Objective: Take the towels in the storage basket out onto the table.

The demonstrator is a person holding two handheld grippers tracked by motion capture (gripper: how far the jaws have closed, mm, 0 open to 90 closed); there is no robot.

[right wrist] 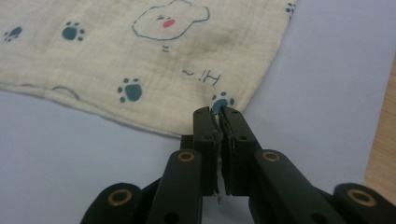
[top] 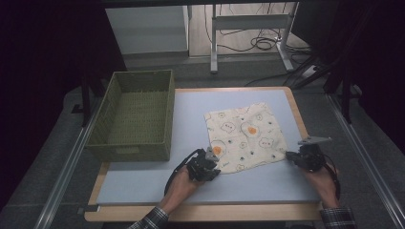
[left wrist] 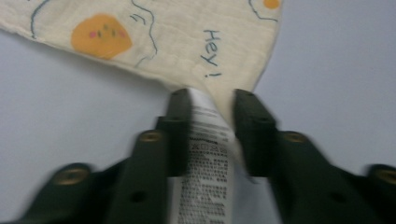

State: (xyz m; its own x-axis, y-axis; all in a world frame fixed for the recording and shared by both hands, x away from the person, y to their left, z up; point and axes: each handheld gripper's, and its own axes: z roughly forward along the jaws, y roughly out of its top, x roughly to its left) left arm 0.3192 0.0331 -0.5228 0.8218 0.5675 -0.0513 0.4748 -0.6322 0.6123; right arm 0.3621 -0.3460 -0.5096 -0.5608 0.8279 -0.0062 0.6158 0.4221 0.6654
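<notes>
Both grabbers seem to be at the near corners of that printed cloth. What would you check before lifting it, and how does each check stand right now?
1. Right gripper pinched on its cloth corner: ok, the jaws are closed with fabric between them.
2. Left gripper has cloth and not just the label: cannot tell; the white label and the corner lie between jaws that stand apart.
3. Cloth lies flat and unfolded on the table: ok.
4. Each gripper at its own near corner: ok, seen from the high view.
5. Basket free of the cloth: ok, it stands apart on the left.
6. Cables clear of the cloth: ok, they trail back by the hands.
</notes>
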